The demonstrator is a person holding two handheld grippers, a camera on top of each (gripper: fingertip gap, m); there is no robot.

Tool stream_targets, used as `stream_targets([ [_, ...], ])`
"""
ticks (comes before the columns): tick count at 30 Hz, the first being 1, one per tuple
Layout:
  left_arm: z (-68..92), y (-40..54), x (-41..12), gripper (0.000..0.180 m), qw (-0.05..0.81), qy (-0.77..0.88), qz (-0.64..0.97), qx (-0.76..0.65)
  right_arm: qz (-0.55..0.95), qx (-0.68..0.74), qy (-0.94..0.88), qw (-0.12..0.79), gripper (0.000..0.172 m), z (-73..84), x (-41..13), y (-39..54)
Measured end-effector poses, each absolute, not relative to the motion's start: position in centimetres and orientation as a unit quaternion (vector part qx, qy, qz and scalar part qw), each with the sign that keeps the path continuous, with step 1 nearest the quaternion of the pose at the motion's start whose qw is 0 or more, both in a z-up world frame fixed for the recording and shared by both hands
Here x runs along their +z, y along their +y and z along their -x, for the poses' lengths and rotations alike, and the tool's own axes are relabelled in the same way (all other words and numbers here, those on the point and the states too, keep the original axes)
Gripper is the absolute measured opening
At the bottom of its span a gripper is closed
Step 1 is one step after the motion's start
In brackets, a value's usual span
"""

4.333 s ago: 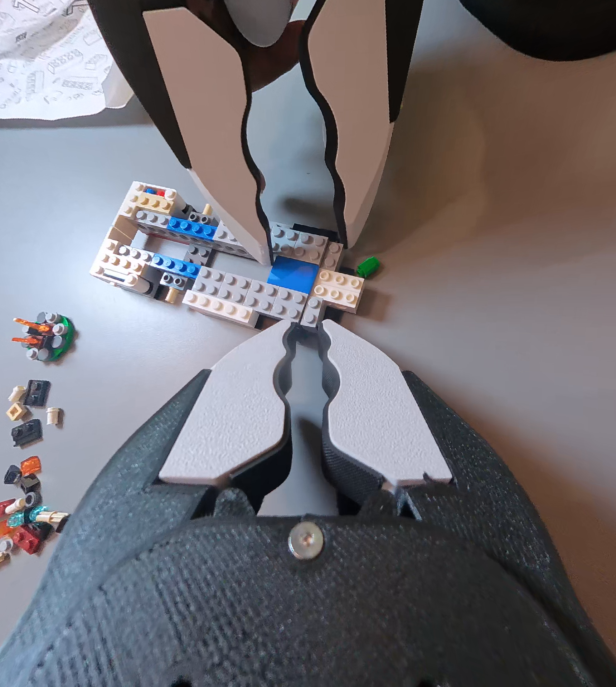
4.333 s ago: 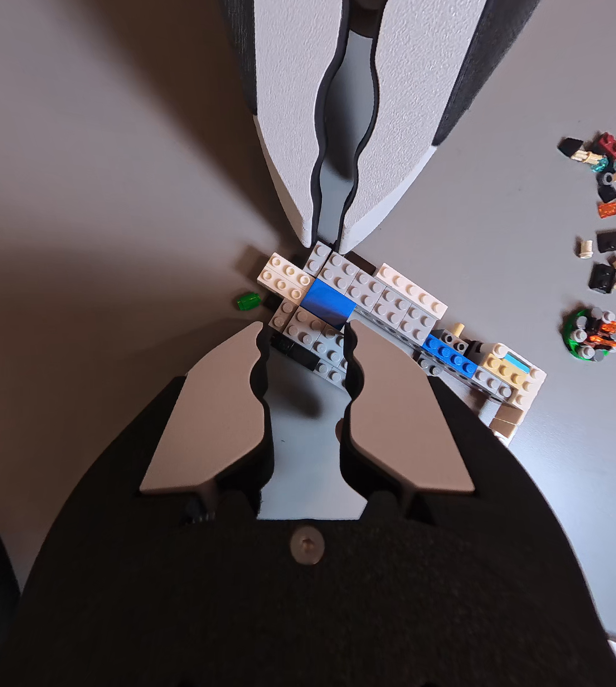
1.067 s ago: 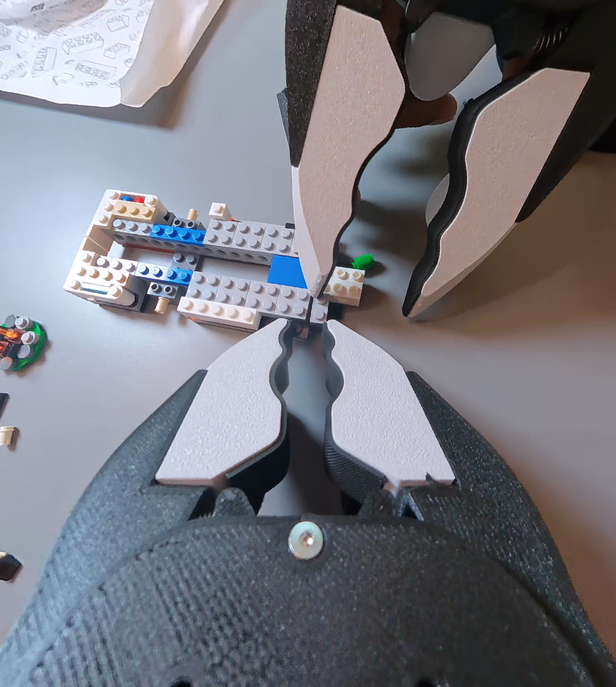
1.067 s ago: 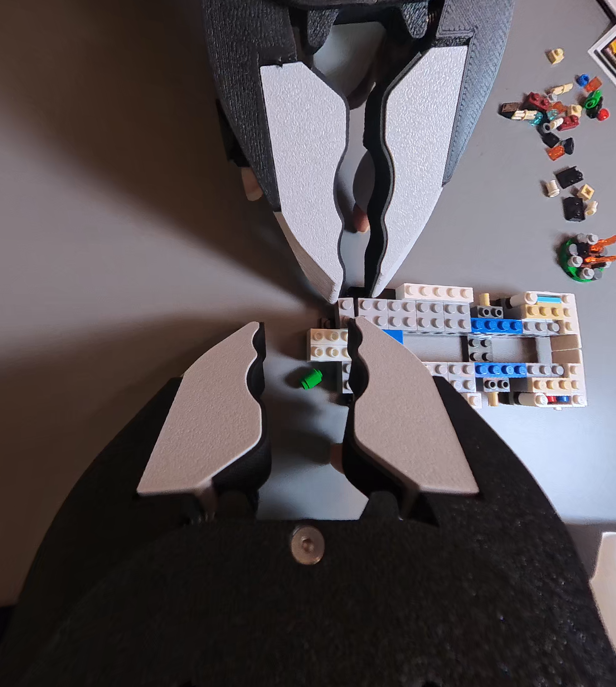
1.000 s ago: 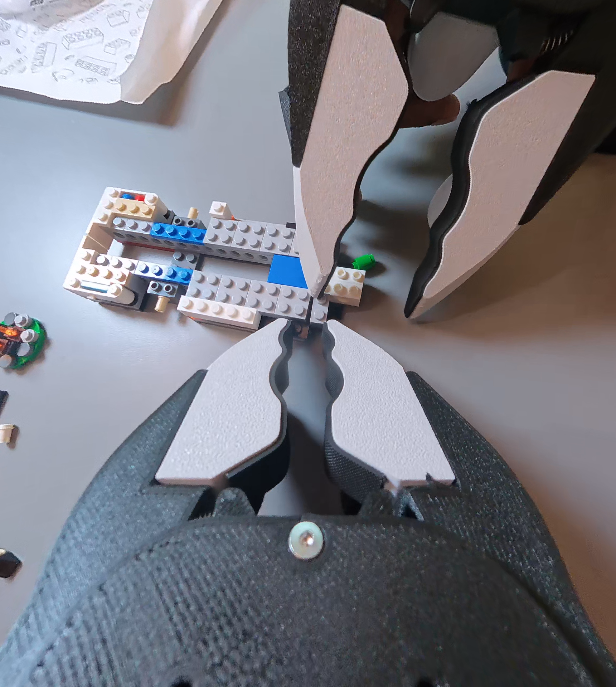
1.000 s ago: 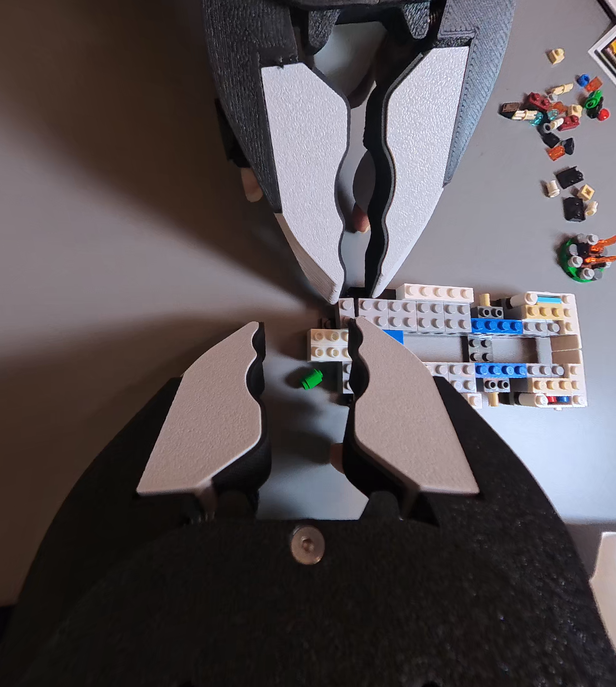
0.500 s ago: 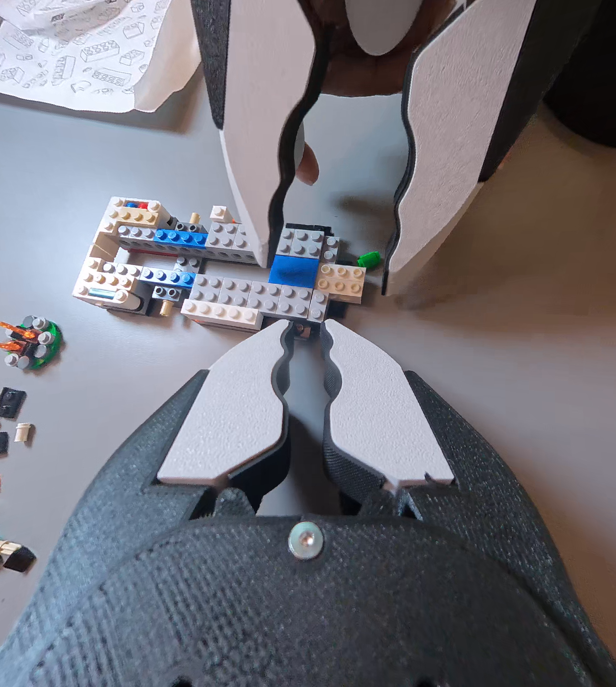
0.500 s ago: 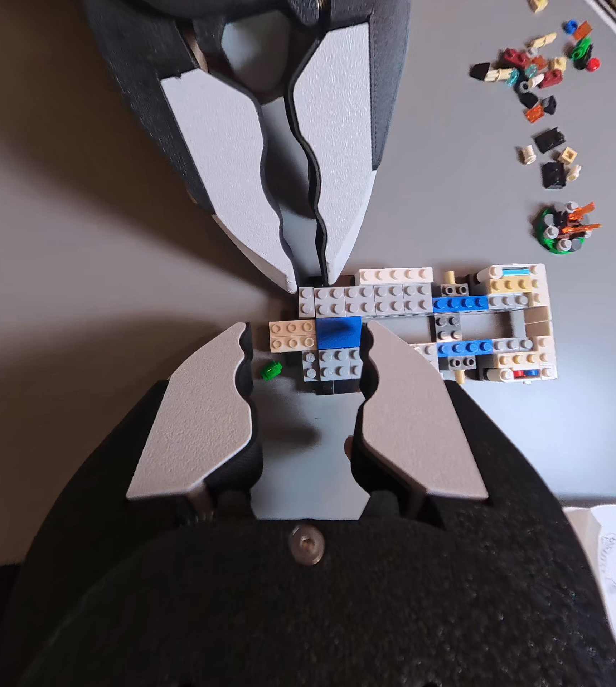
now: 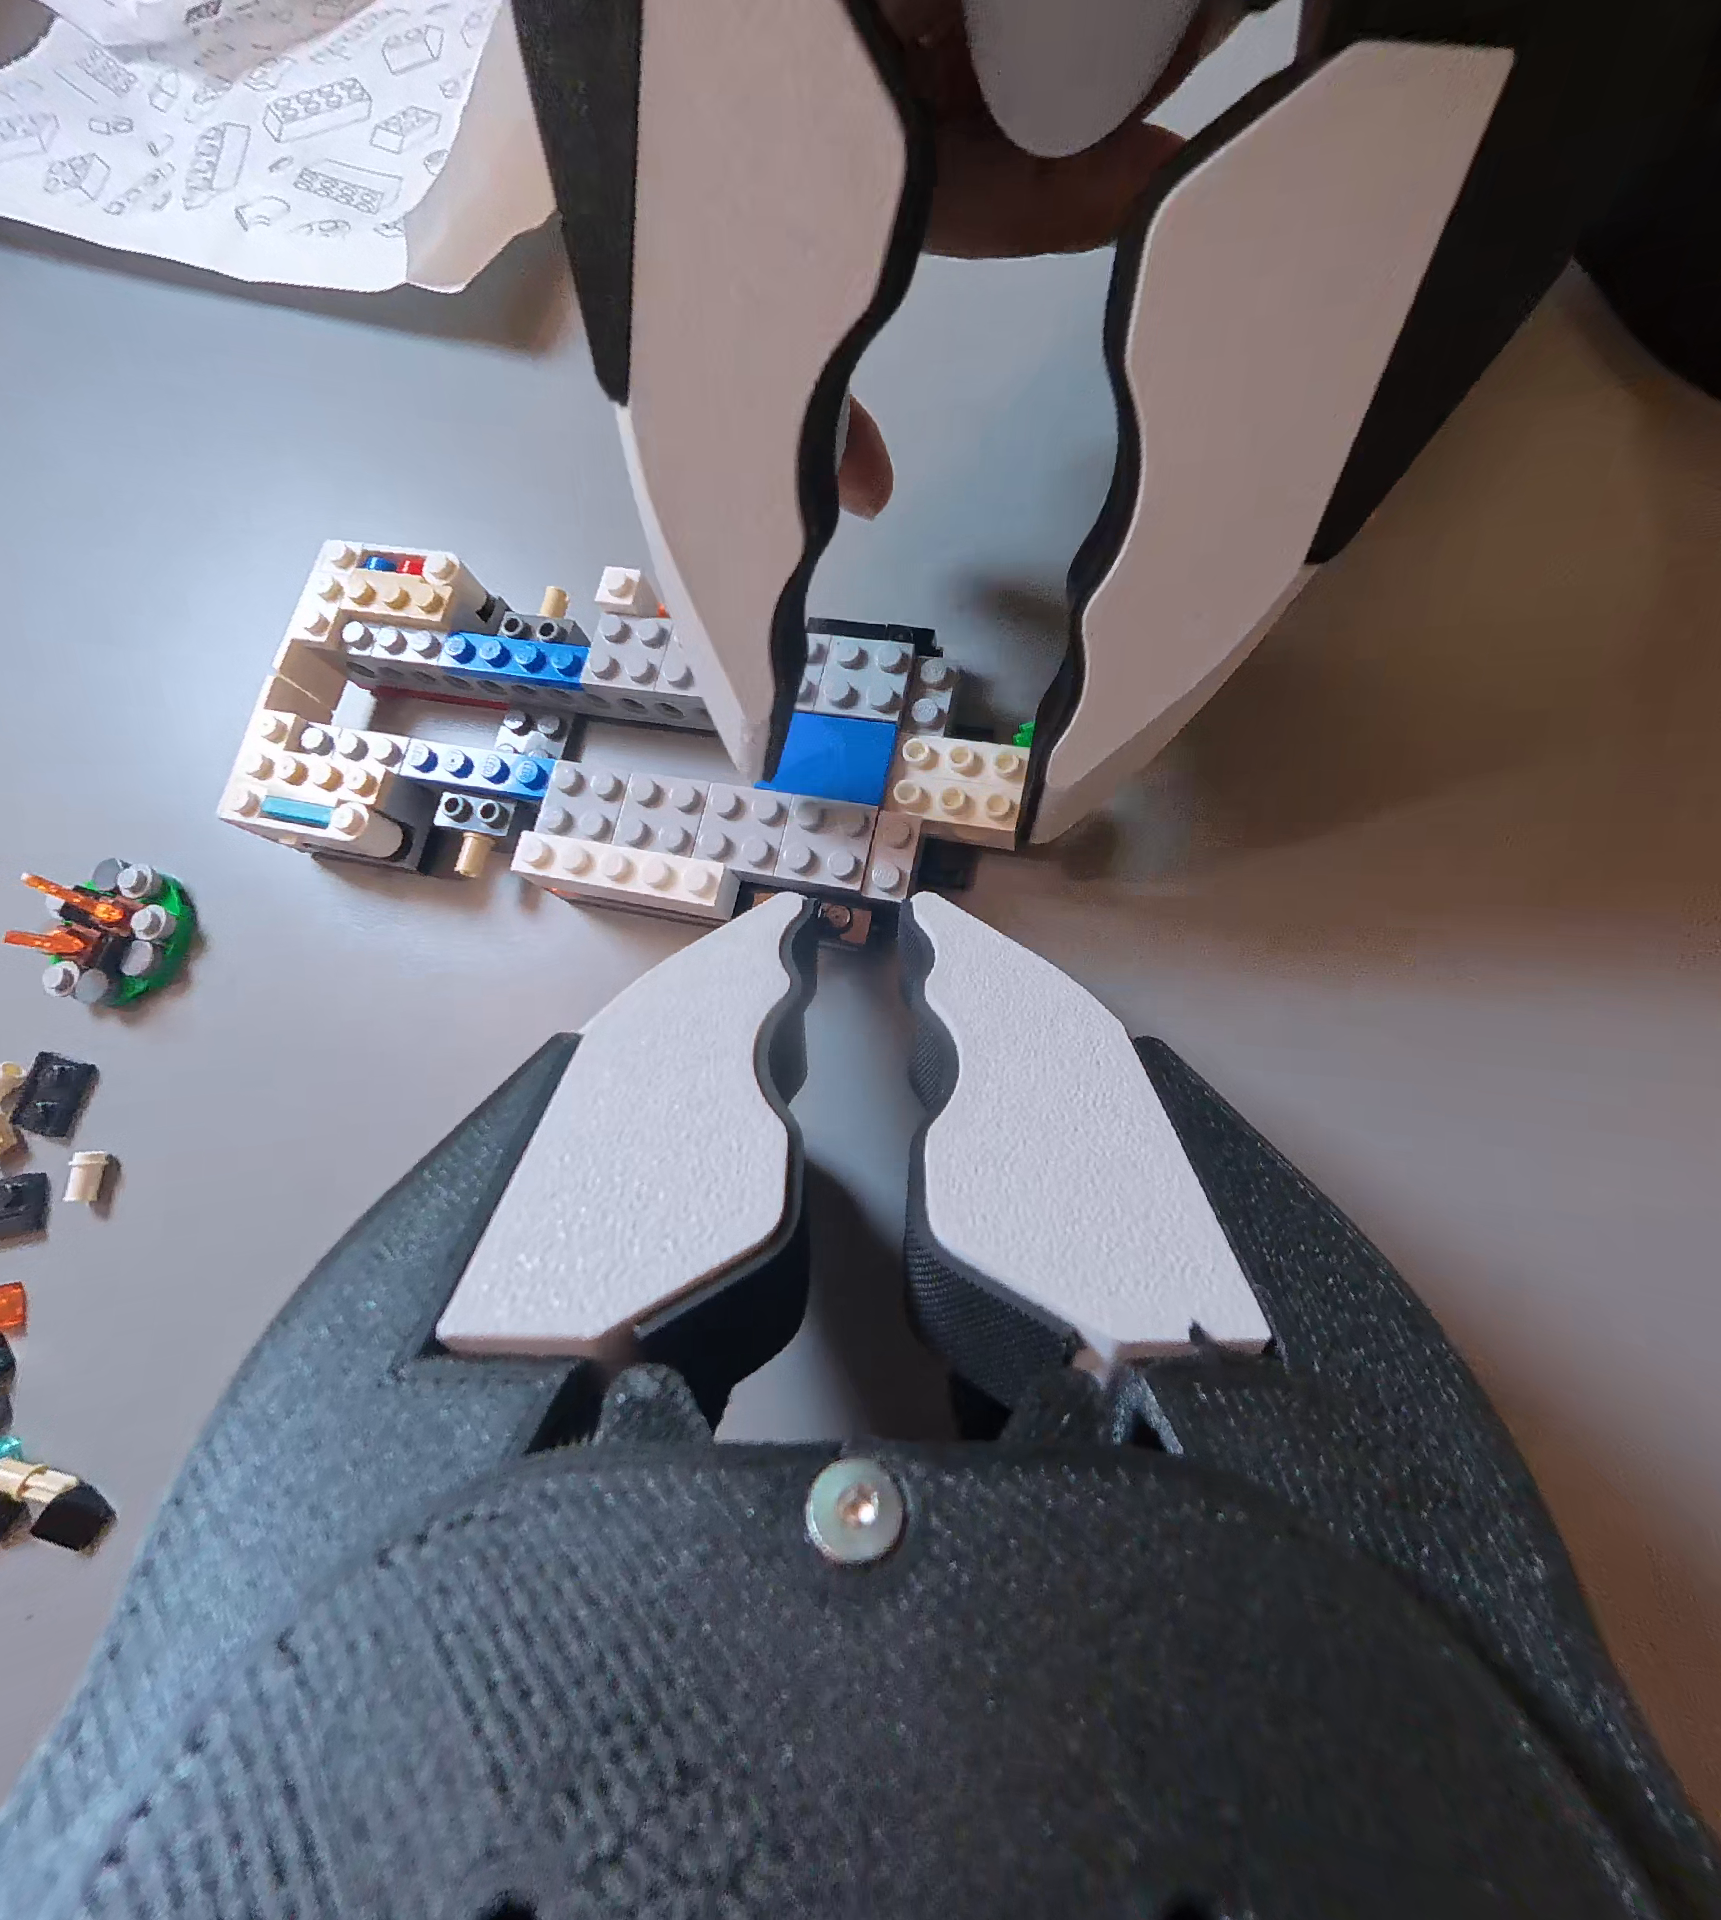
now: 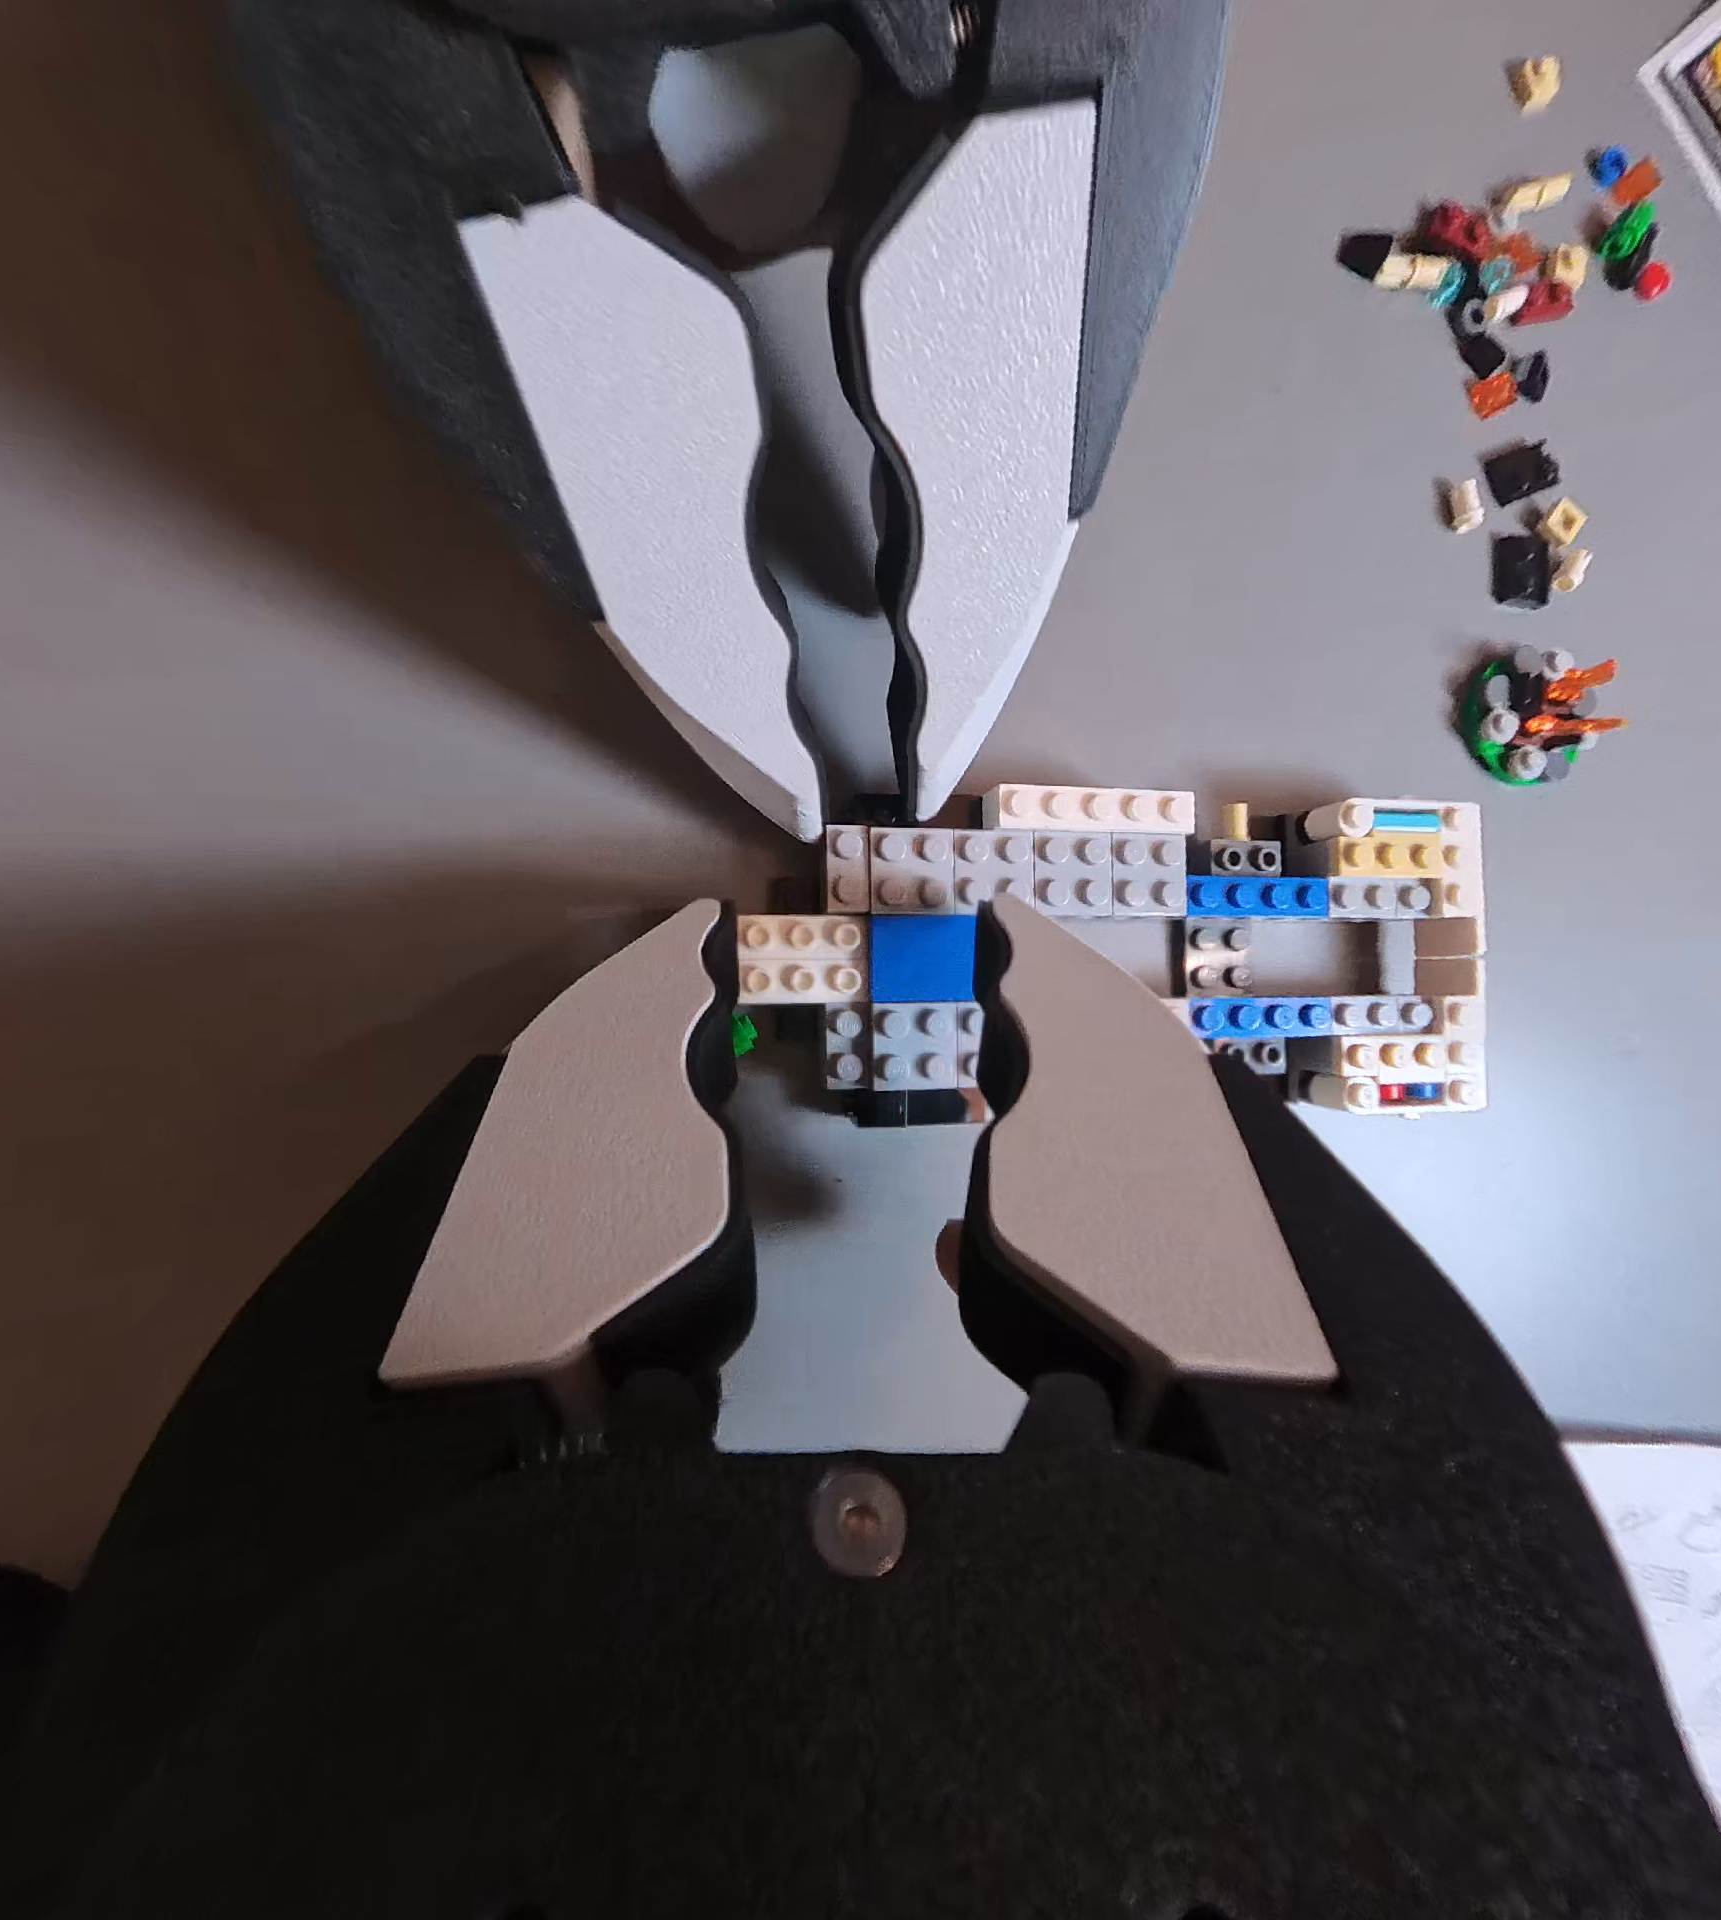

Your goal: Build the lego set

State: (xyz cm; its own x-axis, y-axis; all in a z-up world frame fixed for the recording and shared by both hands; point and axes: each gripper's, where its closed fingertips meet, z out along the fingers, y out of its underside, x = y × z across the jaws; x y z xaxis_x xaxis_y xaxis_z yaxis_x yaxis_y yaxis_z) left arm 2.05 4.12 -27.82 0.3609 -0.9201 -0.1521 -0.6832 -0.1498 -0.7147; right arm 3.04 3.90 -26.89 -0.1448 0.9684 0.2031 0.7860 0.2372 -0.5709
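The model [image 9: 627,748] is flanked by the left gripper [image 9: 851,914] in front and the right gripper [image 9: 897,769] behind, with loose pieces [image 9: 4,1247] left and paper [image 9: 212,135] behind.

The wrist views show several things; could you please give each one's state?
Grey, cream and blue brick model: assembled, lying flat.
Left gripper: nearly shut, gripping model's near edge.
Right gripper: closed across model's cream plate and blue tile.
Small green stud: loose.

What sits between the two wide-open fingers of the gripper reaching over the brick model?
Between the right gripper's fingers sit a cream brick and a smooth blue tile, in both views.
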Motion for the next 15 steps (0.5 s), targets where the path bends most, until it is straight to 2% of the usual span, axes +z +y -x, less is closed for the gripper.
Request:
stream_targets([
  [8,-2.1,4.3,-27.8,0.014,0.365,0.540,0.740,-0.164,0.559,0.164,-0.758,0.295,0.022,-2.8,-26.9,2.8],
  [15,-2.2,4.4,-27.8,0.014,0.364,0.541,0.741,-0.162,0.581,0.160,-0.742,0.292,0.014,-2.7,-27.3,3.4],
])
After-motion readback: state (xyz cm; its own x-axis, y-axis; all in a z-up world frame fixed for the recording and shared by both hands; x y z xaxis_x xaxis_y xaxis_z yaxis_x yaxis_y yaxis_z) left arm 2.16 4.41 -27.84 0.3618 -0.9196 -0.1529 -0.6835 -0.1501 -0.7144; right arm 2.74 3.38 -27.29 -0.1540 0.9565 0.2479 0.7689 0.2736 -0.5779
